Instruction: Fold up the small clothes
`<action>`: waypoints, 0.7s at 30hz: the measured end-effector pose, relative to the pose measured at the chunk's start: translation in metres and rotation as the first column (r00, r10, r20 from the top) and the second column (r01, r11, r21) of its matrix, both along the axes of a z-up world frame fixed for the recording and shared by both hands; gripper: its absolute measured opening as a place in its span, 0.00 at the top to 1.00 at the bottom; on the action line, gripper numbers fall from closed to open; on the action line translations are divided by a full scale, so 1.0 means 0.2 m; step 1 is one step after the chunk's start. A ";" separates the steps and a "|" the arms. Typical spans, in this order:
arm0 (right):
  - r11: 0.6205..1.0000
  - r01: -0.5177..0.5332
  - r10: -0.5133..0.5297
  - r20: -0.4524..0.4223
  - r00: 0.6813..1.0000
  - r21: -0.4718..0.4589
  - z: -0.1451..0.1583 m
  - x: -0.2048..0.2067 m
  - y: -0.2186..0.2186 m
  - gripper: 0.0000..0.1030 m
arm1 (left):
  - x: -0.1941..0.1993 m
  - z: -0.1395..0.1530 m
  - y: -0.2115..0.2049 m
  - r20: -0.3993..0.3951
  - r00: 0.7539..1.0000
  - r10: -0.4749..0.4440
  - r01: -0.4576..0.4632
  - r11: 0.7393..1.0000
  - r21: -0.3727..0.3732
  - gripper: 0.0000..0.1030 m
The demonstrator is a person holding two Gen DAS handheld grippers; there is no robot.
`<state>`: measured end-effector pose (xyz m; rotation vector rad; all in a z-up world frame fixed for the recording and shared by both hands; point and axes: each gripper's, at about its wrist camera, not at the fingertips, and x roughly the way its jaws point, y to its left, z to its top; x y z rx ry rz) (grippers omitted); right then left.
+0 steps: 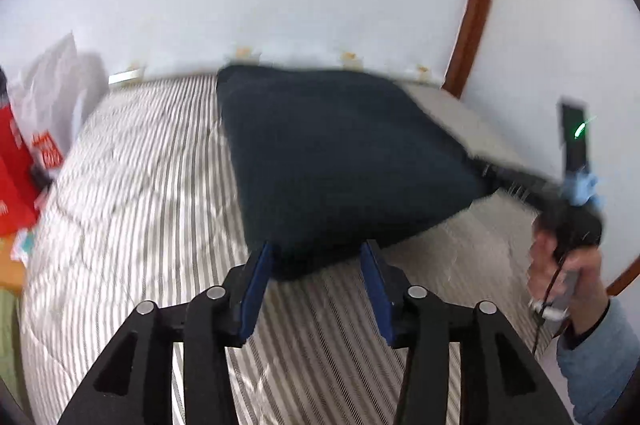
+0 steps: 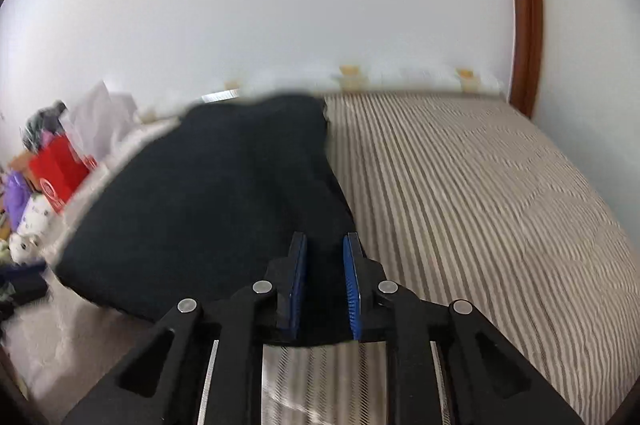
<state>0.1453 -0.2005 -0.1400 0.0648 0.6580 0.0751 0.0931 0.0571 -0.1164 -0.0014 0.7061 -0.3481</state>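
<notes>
Evidently the right gripper (image 2: 324,285) pinches the dark garment (image 2: 208,193) between narrow jaws while the left gripper (image 1: 316,289) gapes beside its hem, so a one-sided tug could skew the fold.

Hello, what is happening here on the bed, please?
A person is folding a dark garment on a striped bed, with a hand-held gripper in each hand. The right gripper has a corner of the cloth between its pads. The left gripper stands open at the near edge of the garment and grips nothing. The garment lies as a flat dark shape. The pictures are blurred.
</notes>
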 end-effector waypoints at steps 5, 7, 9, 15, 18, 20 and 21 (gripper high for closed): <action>0.997 -0.006 0.004 -0.021 1.000 -0.081 0.03 -0.04 0.02 0.82 | 0.17 0.01 0.03 0.017 0.997 0.075 -0.075 0.996 0.037 0.53; 0.996 -0.018 0.017 -0.011 1.000 -0.092 0.07 -0.04 0.04 0.80 | 0.26 -0.05 0.05 0.013 0.989 0.146 -0.147 0.985 0.088 0.53; 0.996 -0.022 0.022 0.004 1.000 -0.081 0.11 -0.03 0.05 0.77 | 0.29 -0.12 0.06 -0.017 0.988 0.153 -0.151 0.985 0.078 0.50; 0.995 -0.036 0.032 -0.038 0.999 -0.092 0.10 0.16 0.13 0.64 | 0.25 -0.13 0.08 -0.020 0.993 0.112 -0.110 0.990 0.083 0.50; 0.997 -0.010 0.004 -0.066 0.998 -0.083 0.06 0.25 0.15 0.64 | 0.24 -0.11 0.11 -0.030 0.995 0.098 -0.096 0.993 0.062 0.49; 0.998 0.006 -0.011 -0.077 0.997 -0.058 0.04 0.29 0.15 0.64 | 0.23 -0.11 0.13 -0.039 0.995 0.088 -0.086 0.995 0.043 0.48; 0.999 0.016 -0.020 -0.089 0.996 -0.046 0.03 0.32 0.14 0.67 | 0.23 -0.11 0.13 -0.042 0.996 0.083 -0.081 0.996 0.039 0.47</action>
